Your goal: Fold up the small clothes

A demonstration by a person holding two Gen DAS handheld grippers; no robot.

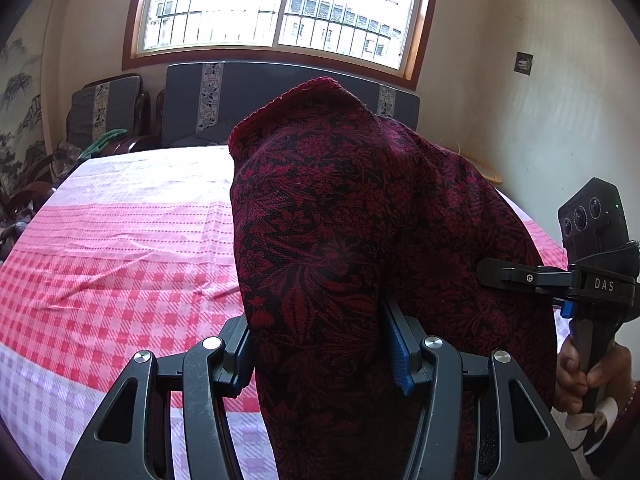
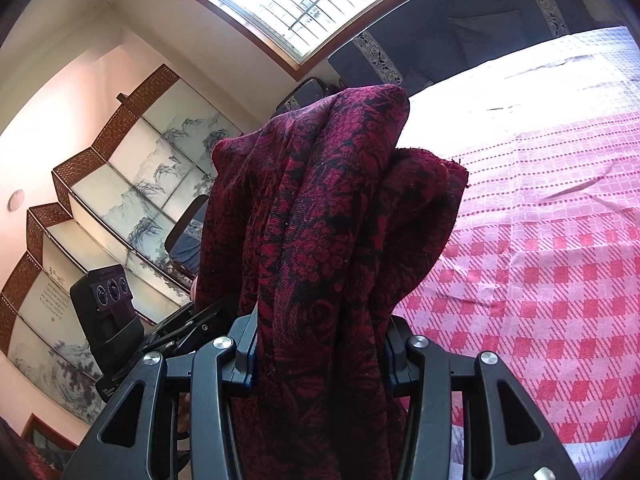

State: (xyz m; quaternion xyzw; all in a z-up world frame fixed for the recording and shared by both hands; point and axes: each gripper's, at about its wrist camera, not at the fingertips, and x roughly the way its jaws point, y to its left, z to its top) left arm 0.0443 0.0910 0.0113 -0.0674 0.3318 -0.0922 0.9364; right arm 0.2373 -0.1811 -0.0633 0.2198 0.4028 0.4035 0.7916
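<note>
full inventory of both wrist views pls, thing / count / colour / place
Dark red floral knit garment: 1, crimson and black, bunched up, lifted above the table, clamped in both tools.
Checked tablecloth: 1, pink, red and lilac, covers the table.
Cushioned wooden seats: at least 2, dark grey with patterned strips, behind the table under the window.
Barred window: 1, brown frame, back wall.
Ink-landscape folding screen: 1, white panels with brown trim, side wall.
Left tool: 1, black, shut on the garment.
Right tool: 1, black, shut on the garment.
Hand: 1, gripping the right tool's handle.
</note>
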